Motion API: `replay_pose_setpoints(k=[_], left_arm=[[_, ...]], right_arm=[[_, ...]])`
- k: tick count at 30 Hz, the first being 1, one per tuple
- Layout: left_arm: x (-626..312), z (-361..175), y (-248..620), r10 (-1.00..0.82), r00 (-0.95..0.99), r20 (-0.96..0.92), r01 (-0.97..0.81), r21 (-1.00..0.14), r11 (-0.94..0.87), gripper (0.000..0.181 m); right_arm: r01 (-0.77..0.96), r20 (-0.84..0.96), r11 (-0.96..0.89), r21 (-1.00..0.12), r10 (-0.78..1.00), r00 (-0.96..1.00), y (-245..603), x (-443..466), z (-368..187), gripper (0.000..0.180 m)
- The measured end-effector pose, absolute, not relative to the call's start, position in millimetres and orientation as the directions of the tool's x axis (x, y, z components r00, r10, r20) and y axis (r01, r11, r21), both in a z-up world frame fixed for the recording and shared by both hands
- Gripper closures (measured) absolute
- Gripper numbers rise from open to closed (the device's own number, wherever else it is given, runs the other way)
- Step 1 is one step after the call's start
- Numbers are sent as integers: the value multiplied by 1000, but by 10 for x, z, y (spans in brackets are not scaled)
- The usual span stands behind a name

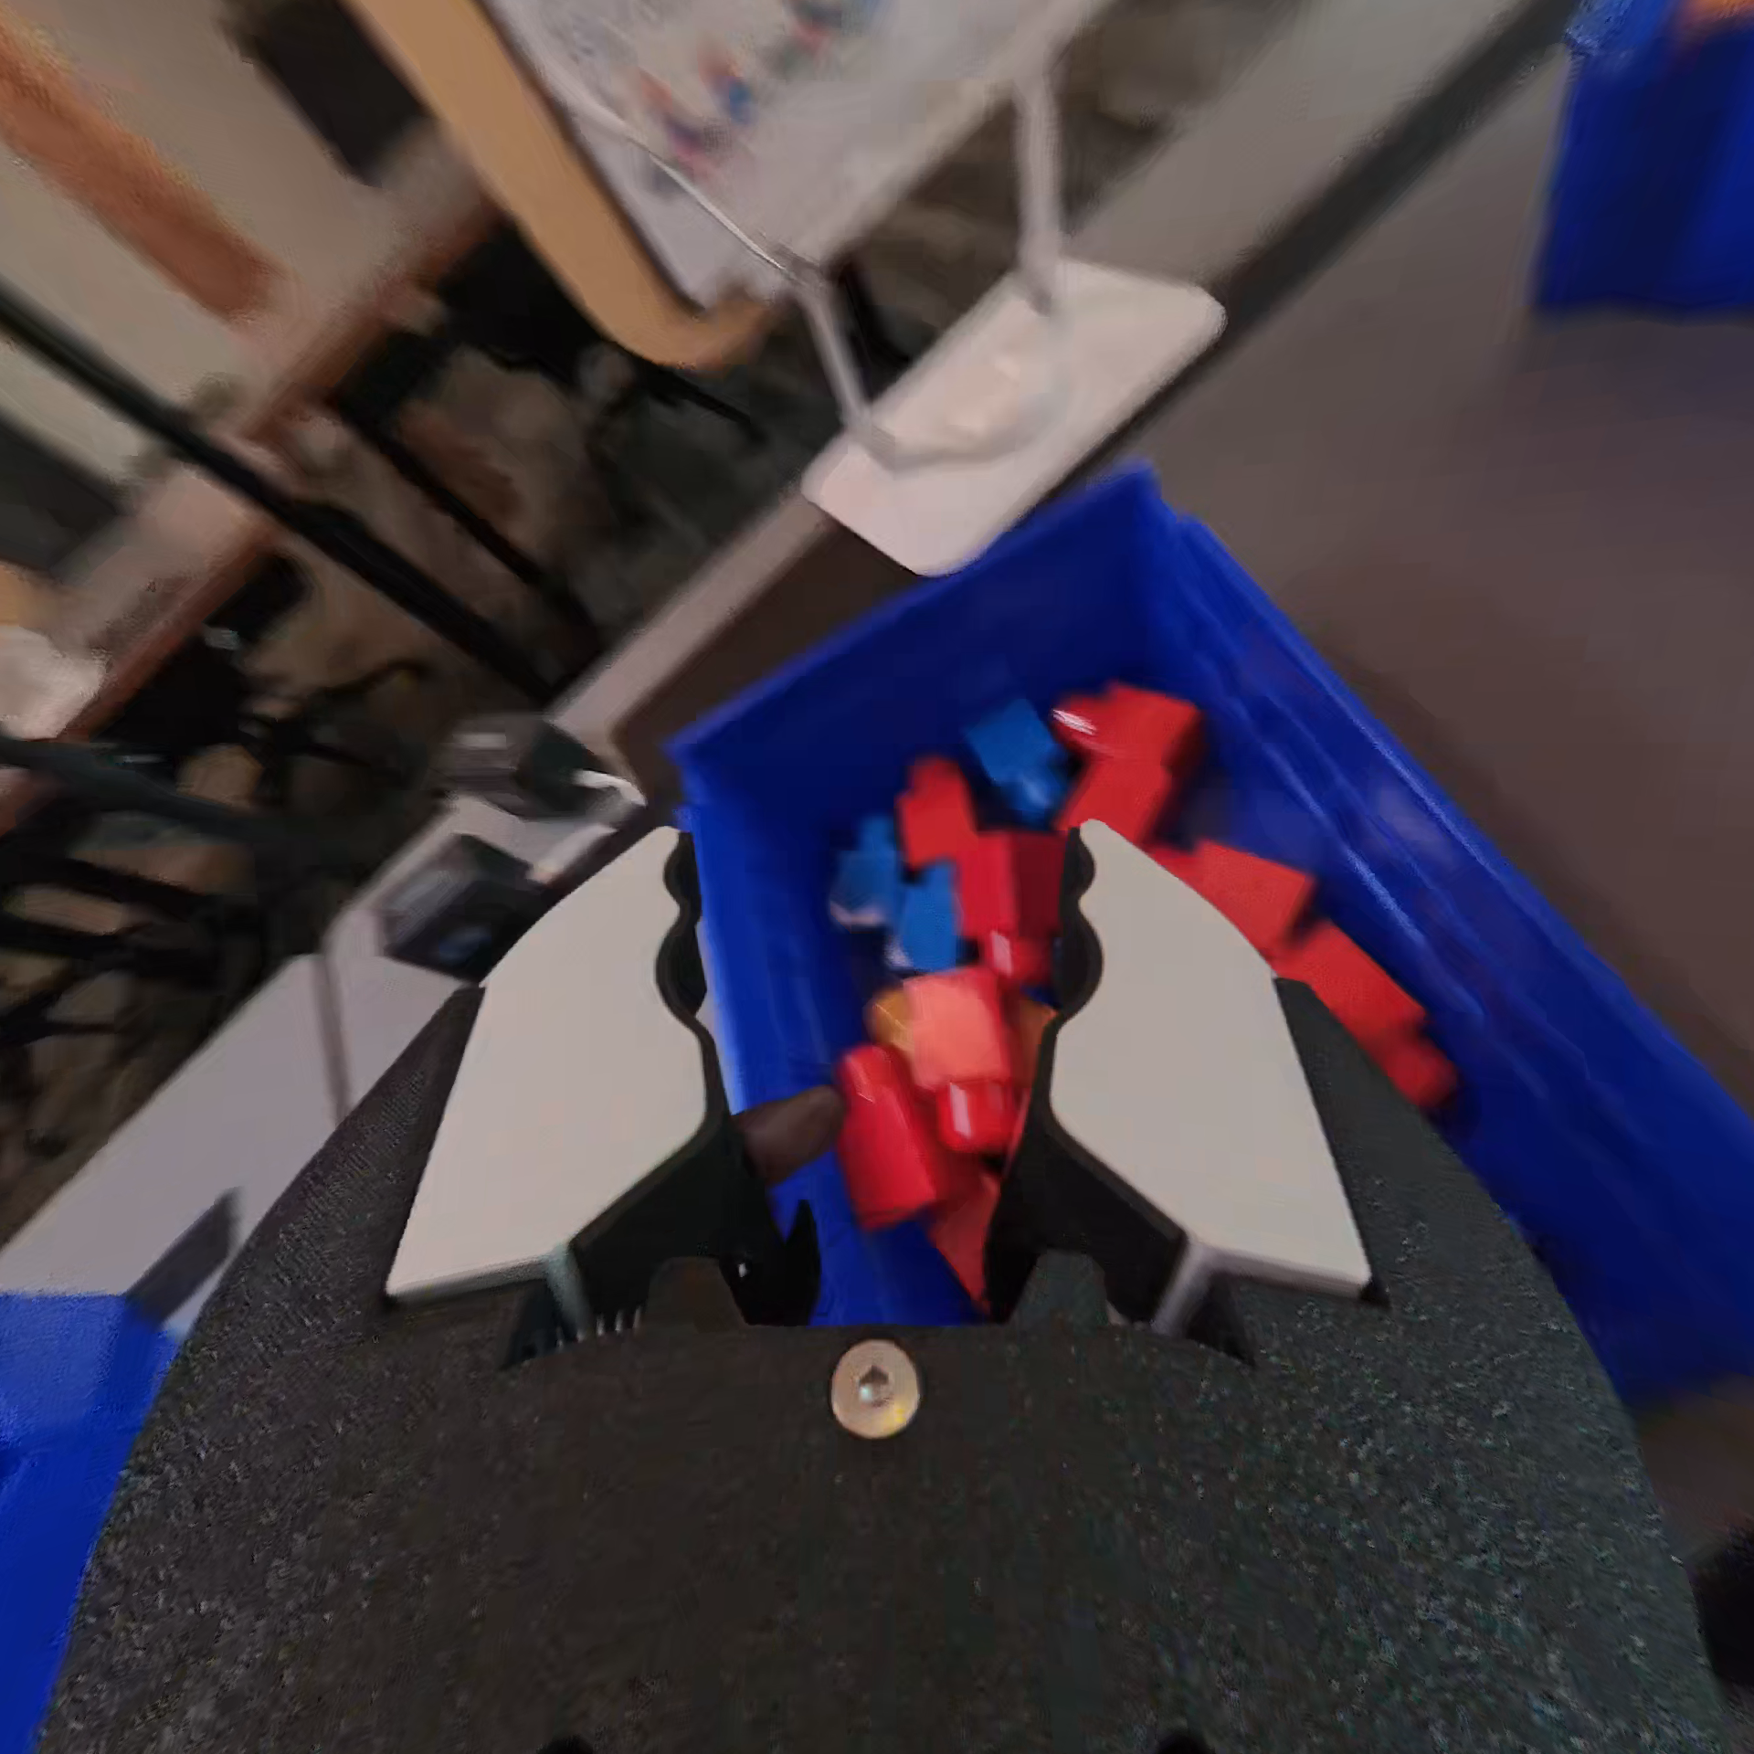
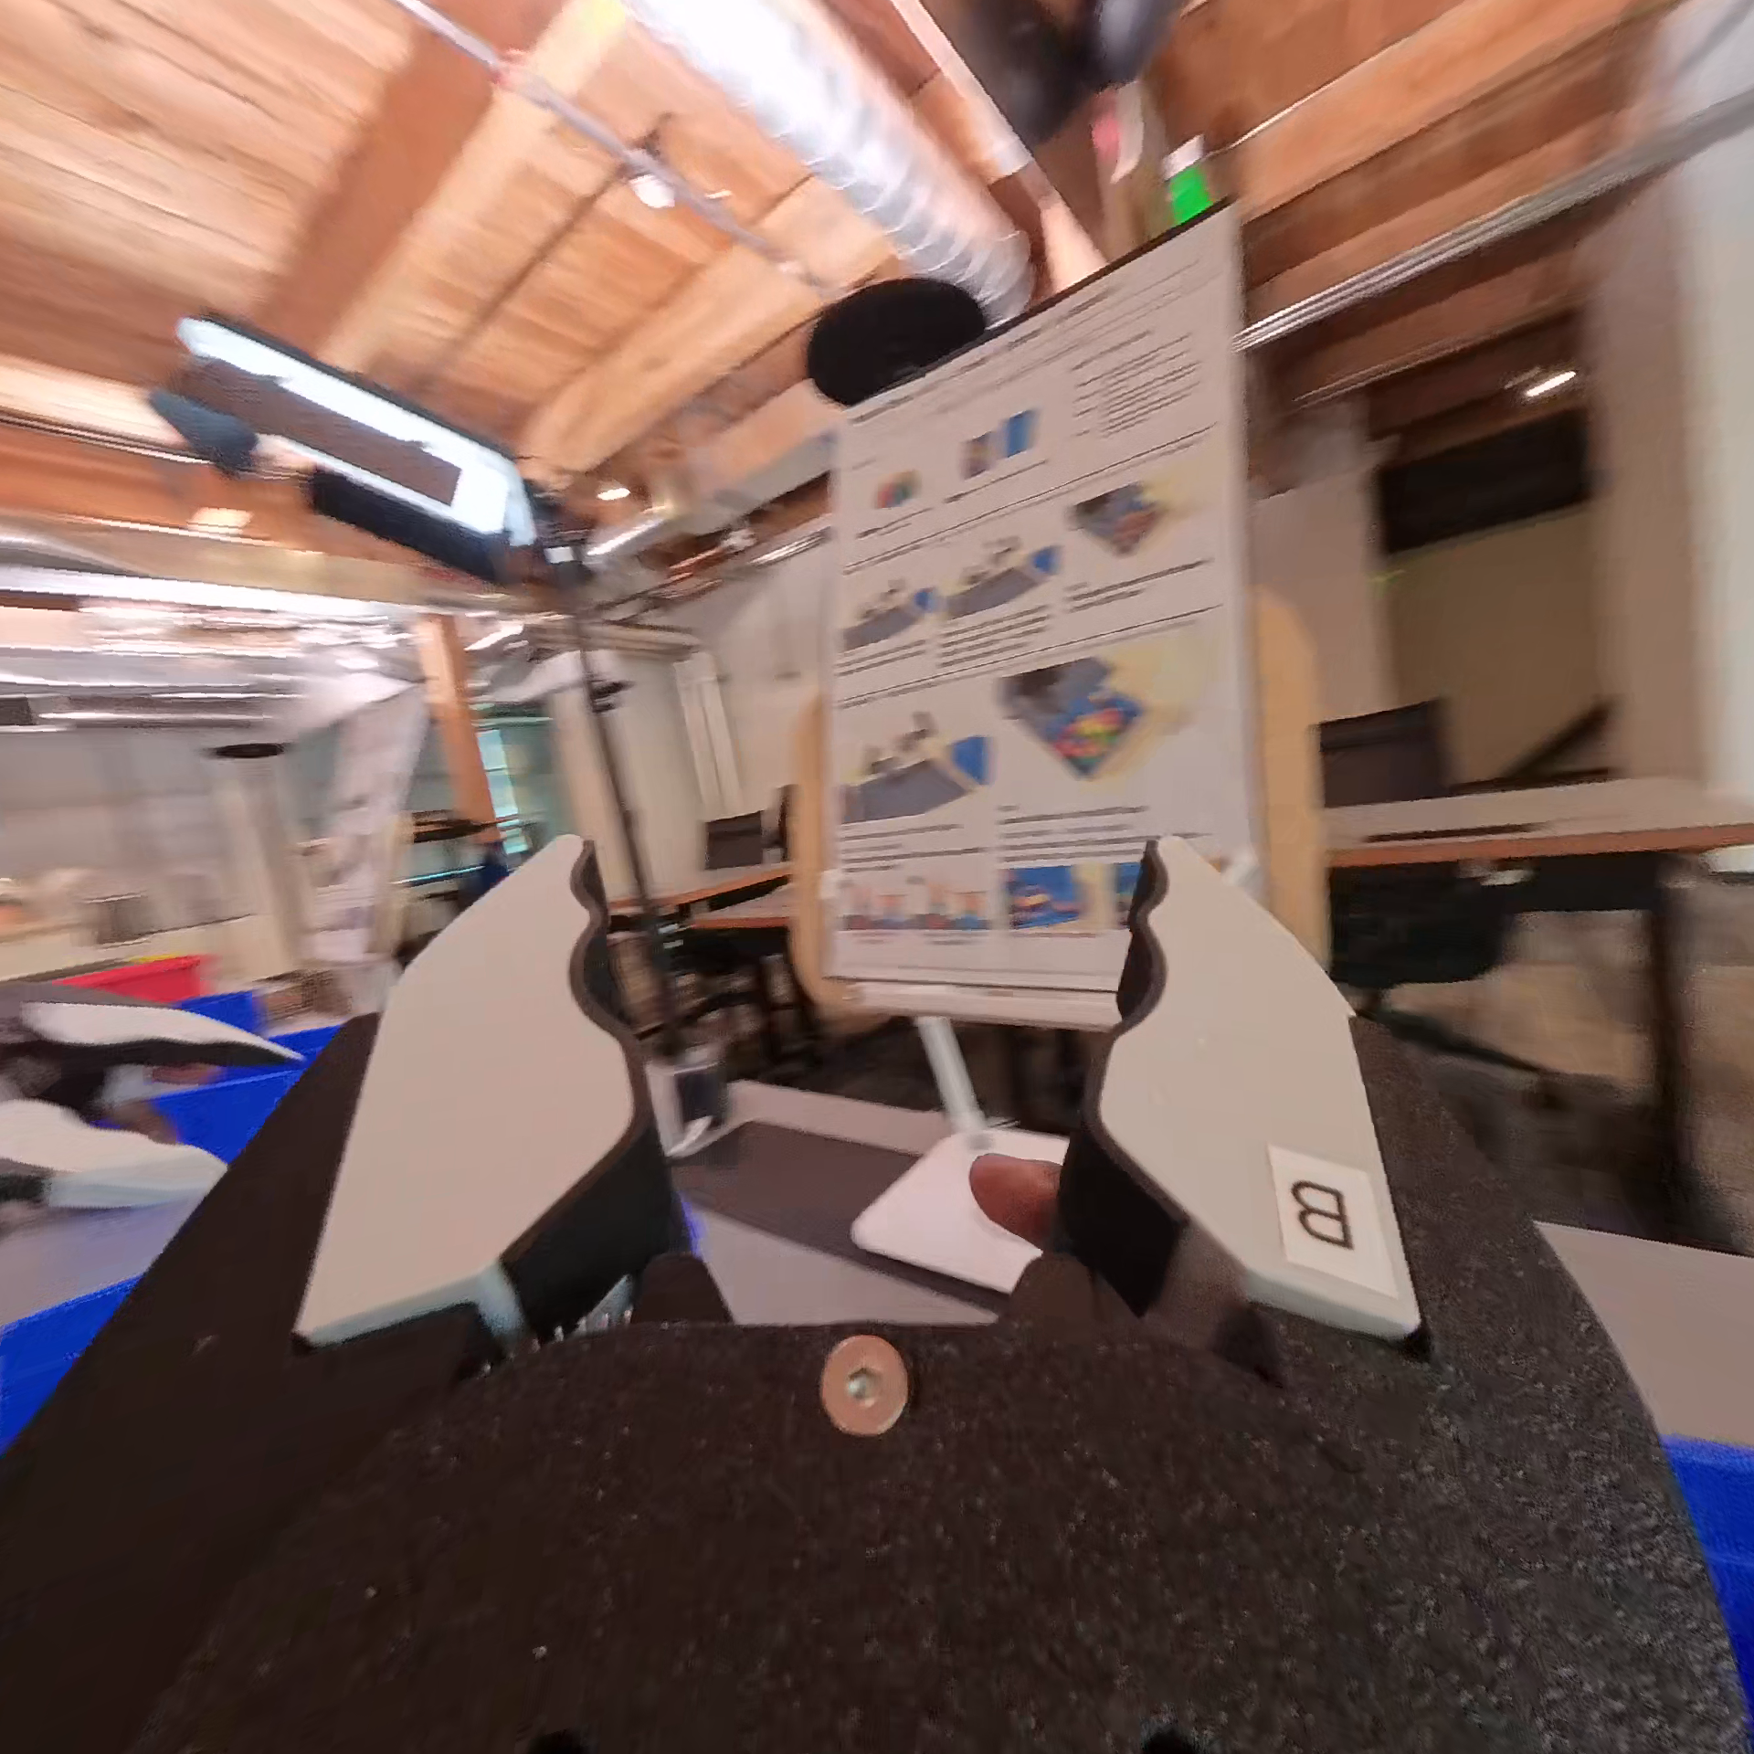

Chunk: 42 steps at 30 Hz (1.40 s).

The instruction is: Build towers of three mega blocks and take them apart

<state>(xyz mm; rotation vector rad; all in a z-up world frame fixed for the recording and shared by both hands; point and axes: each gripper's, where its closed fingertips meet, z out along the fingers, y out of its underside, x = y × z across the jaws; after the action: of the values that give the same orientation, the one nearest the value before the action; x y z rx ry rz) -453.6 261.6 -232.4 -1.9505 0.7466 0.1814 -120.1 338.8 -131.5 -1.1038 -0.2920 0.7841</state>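
Note:
In the left wrist view my left gripper [image 1: 881, 840] is open over a blue bin [image 1: 1481, 968] that holds several red blocks [image 1: 1129, 750] and blue blocks [image 1: 1016, 769]. A joined clump of red blocks [image 1: 935, 1091] shows between the fingers, blurred; I cannot tell whether it lies in the bin or is in the air. In the right wrist view my right gripper [image 2: 864, 854] is open and empty, tilted up towards the room. The left gripper [image 2: 123, 1091] also shows there at the far left, over the blue bin [image 2: 228, 1106].
A white stand [image 1: 1006, 399] holding an instruction sheet [image 2: 1035, 645] stands on the grey table behind the bin. Another blue bin [image 1: 1651, 161] is at the far right and one [image 1: 57, 1405] at the near left. Desks and chairs lie beyond.

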Motion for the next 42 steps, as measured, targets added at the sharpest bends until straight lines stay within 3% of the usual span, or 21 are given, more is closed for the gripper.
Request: replay_pose_setpoints(k=[3, 7, 12, 15, 16, 18, 21, 23, 26, 29, 34, 38, 42], left_arm=[[-4323, -2950, 2163, -702, 672, -233, -686, -553, -473, 119], [-4591, -3215, 2073, -623, 762, -174, -636, -380, -672, 132], [-4672, -3537, 2069, -625, 775, -91, -623, -275, -733, 132], [-4741, -3788, 2090, -633, 773, -35, -628, -185, -756, 144], [-4741, -3750, 2154, -614, 788, -46, -608, -223, -762, 144], [-4676, -3413, 2401, -607, 779, -157, -605, -443, -662, 144], [-4318, -2365, 2704, -557, 774, -303, -477, -856, -197, 144], [-4030, -1580, 2643, -573, 796, -195, -163, -981, 108, 144], [-3920, -810, 2576, -647, 735, 200, 412, -891, 192, 145], [-3589, -595, 2480, -788, 472, 395, 675, -737, 35, 145], [-2963, -542, 2375, -832, 90, 548, 780, -558, -283, 145], [-2539, -599, 2280, -802, -111, 587, 732, -498, -465, 145], [-2371, -634, 2213, -784, -155, 601, 681, -510, -525, 145]], right_arm=[[-404, -136, 174, -898, 764, 631, 3260, -1341, -1291, 76], [-325, -56, 229, -918, 736, 674, 3235, -1356, -1281, 78], [-309, -47, 239, -921, 719, 693, 3256, -1325, -1292, 81], [-306, -45, 238, -922, 719, 693, 3249, -1337, -1283, 84], [-296, -37, 238, -925, 721, 692, 3236, -1355, -1280, 85], [-274, -6, 235, -933, 748, 664, 3156, -1452, -1262, 93], [-236, 19, 148, -960, 881, 473, 2837, -1820, -1275, 105], [-201, 30, 103, -974, 941, 337, 2596, -2096, -1280, 106], [-171, 215, 294, -940, 904, 370, 2402, -2409, -1153, 109], [-104, 422, 541, -834, 748, 512, 2271, -2626, -999, 115], [4, 593, 783, -622, 468, 655, 2052, -2728, -826, 123], [3, 543, 775, -632, 440, 716, 2099, -2642, -753, 129], [65, 573, 798, -599, 371, 730, 2131, -2512, -738, 145]])
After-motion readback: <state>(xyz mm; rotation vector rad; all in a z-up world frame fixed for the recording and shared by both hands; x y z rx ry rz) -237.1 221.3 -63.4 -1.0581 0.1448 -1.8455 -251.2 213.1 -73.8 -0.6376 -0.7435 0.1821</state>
